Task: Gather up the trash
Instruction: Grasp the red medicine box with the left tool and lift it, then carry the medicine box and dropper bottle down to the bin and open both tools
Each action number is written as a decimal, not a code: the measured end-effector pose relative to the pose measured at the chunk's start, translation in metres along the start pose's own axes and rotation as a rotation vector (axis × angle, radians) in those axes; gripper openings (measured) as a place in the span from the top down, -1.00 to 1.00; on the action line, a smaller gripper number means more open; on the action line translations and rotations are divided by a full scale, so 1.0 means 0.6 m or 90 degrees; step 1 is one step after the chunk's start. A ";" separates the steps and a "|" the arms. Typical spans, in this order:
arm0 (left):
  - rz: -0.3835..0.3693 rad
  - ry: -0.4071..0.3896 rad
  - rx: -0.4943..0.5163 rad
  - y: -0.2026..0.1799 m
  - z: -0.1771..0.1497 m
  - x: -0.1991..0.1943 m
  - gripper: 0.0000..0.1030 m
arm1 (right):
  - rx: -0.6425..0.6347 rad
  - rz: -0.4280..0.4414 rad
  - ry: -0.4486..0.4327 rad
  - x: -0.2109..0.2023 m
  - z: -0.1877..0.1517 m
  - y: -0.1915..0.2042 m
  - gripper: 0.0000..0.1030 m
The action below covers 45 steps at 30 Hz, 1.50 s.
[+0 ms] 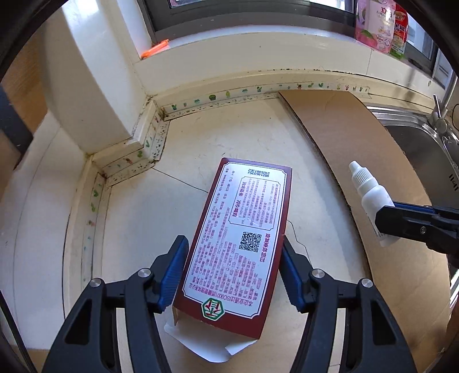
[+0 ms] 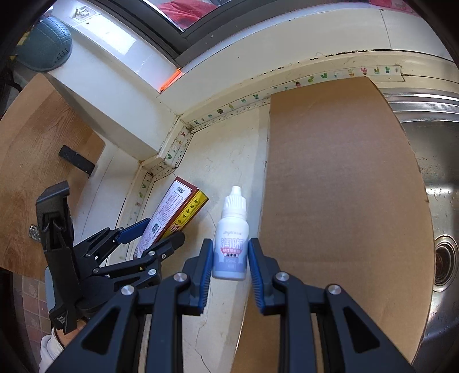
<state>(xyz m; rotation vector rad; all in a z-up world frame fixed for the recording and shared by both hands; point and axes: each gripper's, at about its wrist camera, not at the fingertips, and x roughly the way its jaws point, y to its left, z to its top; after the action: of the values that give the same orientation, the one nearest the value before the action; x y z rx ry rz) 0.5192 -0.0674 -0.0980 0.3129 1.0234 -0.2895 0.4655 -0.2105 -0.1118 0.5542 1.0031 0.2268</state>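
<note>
A dark red carton (image 1: 243, 229) with a white printed label sits between the blue pads of my left gripper (image 1: 233, 244), which is shut on its long sides. It hangs tilted above the cream counter (image 1: 137, 218), with a white flap poking out below it. The right wrist view shows the same carton (image 2: 175, 209), with a yellow side, in the left gripper (image 2: 160, 232) at lower left. My right gripper (image 2: 229, 246) is shut on the body of a small white dropper bottle (image 2: 232, 229), cap pointing away. That bottle (image 1: 370, 189) also shows at the right of the left wrist view.
A brown cardboard sheet (image 2: 338, 186) lies on the counter and partly over the steel sink (image 2: 439, 200) at right. A tiled wall corner (image 1: 86, 86) and a windowsill with an orange item (image 1: 155, 48) and pouches (image 1: 378, 25) close the back. A wooden board (image 2: 43, 160) lies left.
</note>
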 end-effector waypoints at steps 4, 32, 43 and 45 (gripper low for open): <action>0.025 -0.019 -0.019 -0.004 -0.027 -0.060 -0.14 | 0.004 0.015 -0.003 -0.037 -0.024 0.014 0.52; -0.073 -0.161 -0.181 -0.127 -0.486 -0.423 -0.14 | -0.165 0.131 -0.005 -0.305 -0.426 0.119 0.52; -0.096 0.033 -0.241 -0.155 -0.686 -0.241 -0.14 | -0.167 0.035 0.145 -0.163 -0.616 0.035 0.52; -0.099 0.078 -0.252 -0.159 -0.719 -0.193 -0.13 | -0.139 0.018 0.183 -0.124 -0.636 0.004 0.52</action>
<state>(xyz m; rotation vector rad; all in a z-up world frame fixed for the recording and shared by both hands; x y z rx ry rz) 0.0873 0.0219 -0.2177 -0.1088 1.2012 -0.2028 0.1031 -0.1125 -0.2143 0.3413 1.2319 0.4449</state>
